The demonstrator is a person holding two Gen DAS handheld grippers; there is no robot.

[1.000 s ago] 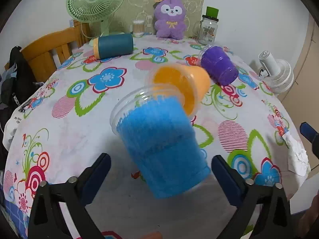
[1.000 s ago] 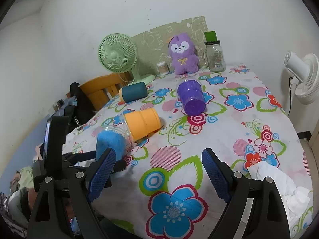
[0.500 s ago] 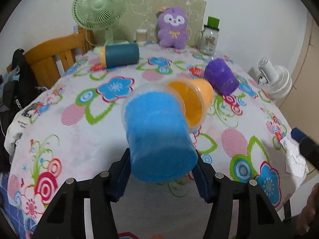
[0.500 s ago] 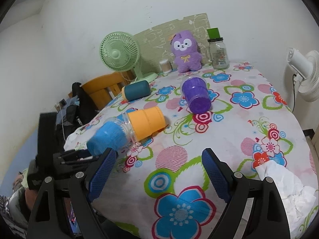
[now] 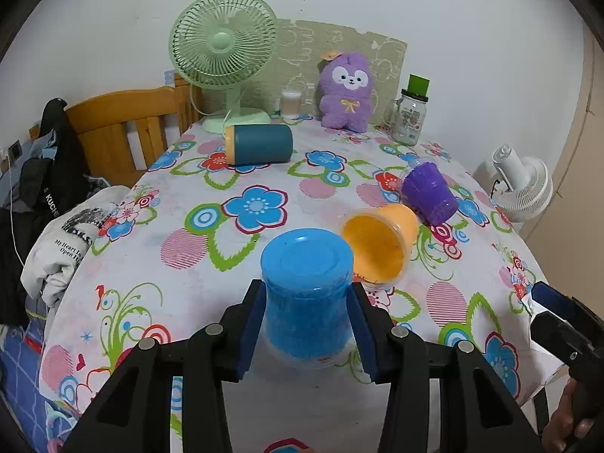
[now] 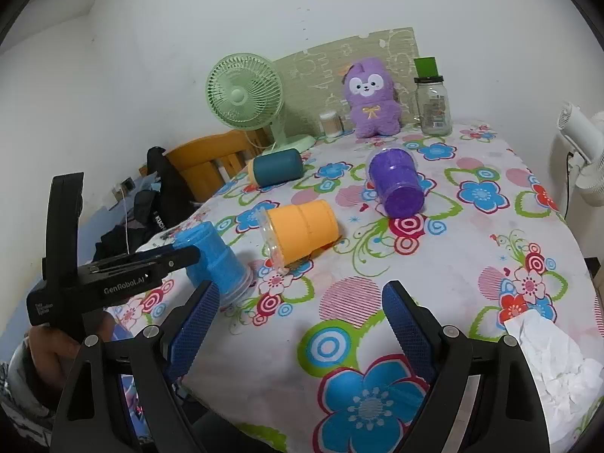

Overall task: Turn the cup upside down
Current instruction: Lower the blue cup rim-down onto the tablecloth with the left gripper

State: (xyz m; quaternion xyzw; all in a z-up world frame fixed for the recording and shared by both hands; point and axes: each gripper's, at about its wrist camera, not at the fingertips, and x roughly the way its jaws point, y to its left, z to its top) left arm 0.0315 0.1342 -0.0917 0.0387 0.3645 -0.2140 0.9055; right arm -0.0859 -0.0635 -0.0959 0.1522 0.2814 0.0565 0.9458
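Observation:
My left gripper [image 5: 307,324] is shut on the blue cup [image 5: 307,290], which stands nearly upside down, base up, its clear rim at the flowered tablecloth near the front left edge. In the right wrist view the same blue cup [image 6: 213,260] is slightly tilted, held by the left gripper [image 6: 181,255]. An orange cup [image 5: 381,243] lies on its side just behind it, mouth toward me. A purple cup [image 5: 428,192] and a dark teal cup [image 5: 260,145] also lie on their sides. My right gripper [image 6: 302,324] is open and empty over the front edge.
A green fan [image 5: 222,43], a purple plush toy [image 5: 347,92], a glass jar [image 5: 409,115] and a small container [image 5: 290,102] stand at the back. A wooden chair [image 5: 124,128] with clothes is left. A white fan [image 5: 523,185] is right. Crumpled tissue [image 6: 547,355] lies front right.
The left gripper closed on the blue cup, which lay on its side, and turned it over so its base faces up and its rim is down at the table. The right gripper barely moved.

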